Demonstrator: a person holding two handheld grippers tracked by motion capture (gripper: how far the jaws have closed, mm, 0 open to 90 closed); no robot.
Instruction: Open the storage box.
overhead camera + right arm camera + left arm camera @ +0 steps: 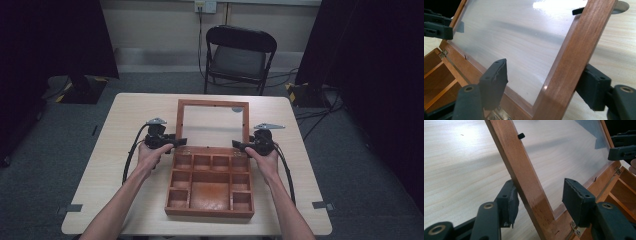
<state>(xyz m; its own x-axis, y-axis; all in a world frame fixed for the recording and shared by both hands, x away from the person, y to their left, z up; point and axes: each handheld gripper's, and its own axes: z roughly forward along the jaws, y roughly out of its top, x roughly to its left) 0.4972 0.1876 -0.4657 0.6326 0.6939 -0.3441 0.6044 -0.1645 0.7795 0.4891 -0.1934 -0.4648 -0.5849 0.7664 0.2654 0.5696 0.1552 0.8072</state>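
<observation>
Forearms entering from the bottom edge of the high view, one hand on each tool. Left tool (175,142) at left centre, jaws astride the left rail of the lid (213,123); in the left gripper view, left tool (539,200) with one pad touching or just beside the rail's outer face, the other pad clear of the pane, so released rather than clenched. Right tool (240,145) at right centre, likewise astride the right rail; in the right gripper view, right tool (546,86) with a gap between the inner pad and the pane, outer pad close behind the rail, contact impossible to tell. Released too. Wooden box (210,187) at lower centre of the high view on the desk (135,115), compartments bare, glazed lid tilted back behind it. Folding chair (240,57) at top centre, beyond the desk.
</observation>
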